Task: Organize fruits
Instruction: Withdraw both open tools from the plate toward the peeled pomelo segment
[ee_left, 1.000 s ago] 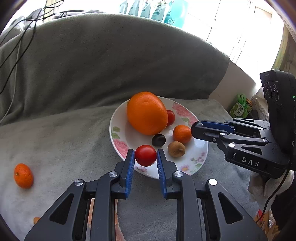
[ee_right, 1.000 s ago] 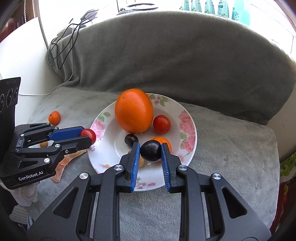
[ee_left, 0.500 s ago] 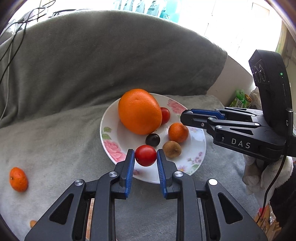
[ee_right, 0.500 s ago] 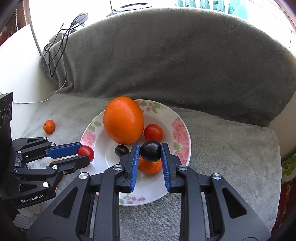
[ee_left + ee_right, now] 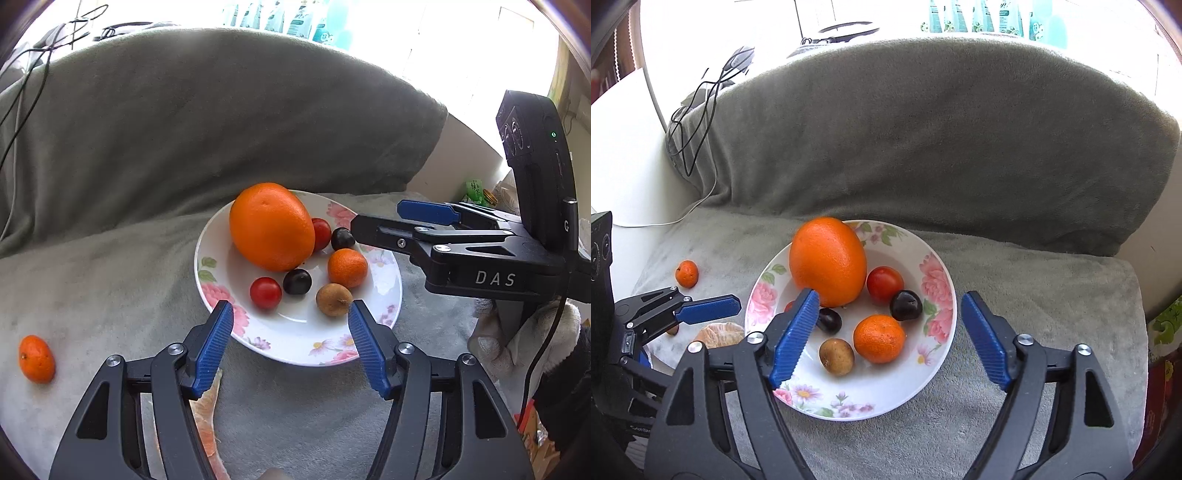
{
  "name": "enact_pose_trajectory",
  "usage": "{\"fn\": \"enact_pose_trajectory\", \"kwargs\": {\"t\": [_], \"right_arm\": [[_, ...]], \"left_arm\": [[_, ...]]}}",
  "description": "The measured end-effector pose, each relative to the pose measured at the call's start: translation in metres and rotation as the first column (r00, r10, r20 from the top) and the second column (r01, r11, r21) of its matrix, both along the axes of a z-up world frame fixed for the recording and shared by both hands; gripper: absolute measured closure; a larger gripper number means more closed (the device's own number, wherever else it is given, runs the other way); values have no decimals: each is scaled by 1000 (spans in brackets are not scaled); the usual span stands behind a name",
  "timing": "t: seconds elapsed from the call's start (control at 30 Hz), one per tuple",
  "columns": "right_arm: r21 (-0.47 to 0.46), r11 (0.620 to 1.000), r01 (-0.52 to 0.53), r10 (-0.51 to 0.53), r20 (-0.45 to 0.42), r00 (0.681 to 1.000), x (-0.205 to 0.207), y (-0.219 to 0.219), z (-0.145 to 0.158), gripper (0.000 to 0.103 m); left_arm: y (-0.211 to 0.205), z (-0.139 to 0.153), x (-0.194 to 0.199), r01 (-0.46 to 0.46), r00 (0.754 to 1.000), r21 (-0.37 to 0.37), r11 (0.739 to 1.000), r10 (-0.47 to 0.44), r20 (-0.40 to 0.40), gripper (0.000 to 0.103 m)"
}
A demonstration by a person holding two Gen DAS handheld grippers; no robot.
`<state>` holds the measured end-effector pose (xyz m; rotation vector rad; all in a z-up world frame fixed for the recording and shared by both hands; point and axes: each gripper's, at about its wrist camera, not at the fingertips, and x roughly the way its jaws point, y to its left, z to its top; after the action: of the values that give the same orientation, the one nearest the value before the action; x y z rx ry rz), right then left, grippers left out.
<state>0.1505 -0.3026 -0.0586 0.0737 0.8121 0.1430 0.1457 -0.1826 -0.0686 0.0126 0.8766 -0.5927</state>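
A flowered white plate (image 5: 391,295) (image 5: 942,354) on the grey blanket holds a big orange (image 5: 271,227) (image 5: 829,262), two red tomatoes (image 5: 266,292) (image 5: 885,284), two dark plums (image 5: 297,281) (image 5: 905,305), a mandarin (image 5: 347,267) (image 5: 879,338) and a brown fruit (image 5: 333,299) (image 5: 836,356). My left gripper (image 5: 291,315) is open and empty over the plate's near rim. My right gripper (image 5: 888,306) is open and empty above the plate; it also shows in the left wrist view (image 5: 376,218). A loose mandarin (image 5: 36,358) (image 5: 686,273) lies on the blanket at the left.
A peeled mandarin (image 5: 718,334) and orange peel (image 5: 208,417) lie near the plate's left side. The blanket-covered backrest (image 5: 923,129) rises behind. Cables (image 5: 701,110) hang at the far left. A green carton (image 5: 474,190) stands at the right.
Both grippers opened. The left one let its red tomato drop onto the plate, the right one let its dark plum drop beside the other tomato.
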Motion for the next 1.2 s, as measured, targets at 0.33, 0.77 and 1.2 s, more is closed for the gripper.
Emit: {"fn": "enact_pose_trajectory", "kwargs": {"t": [0.33, 0.77, 1.2], "right_arm": [[-13, 1000, 25, -25, 24, 999, -5, 0, 9, 11], [-5, 999, 32, -32, 53, 998, -19, 5, 20, 11], [17, 1000, -4, 3, 58, 998, -33, 27, 33, 11]], "left_arm": [[0, 3, -2, -22, 1000, 35, 999, 22, 14, 33], [9, 15, -13, -59, 997, 59, 996, 56, 59, 33], [34, 26, -28, -118, 988, 44, 992, 112, 110, 33]]}}
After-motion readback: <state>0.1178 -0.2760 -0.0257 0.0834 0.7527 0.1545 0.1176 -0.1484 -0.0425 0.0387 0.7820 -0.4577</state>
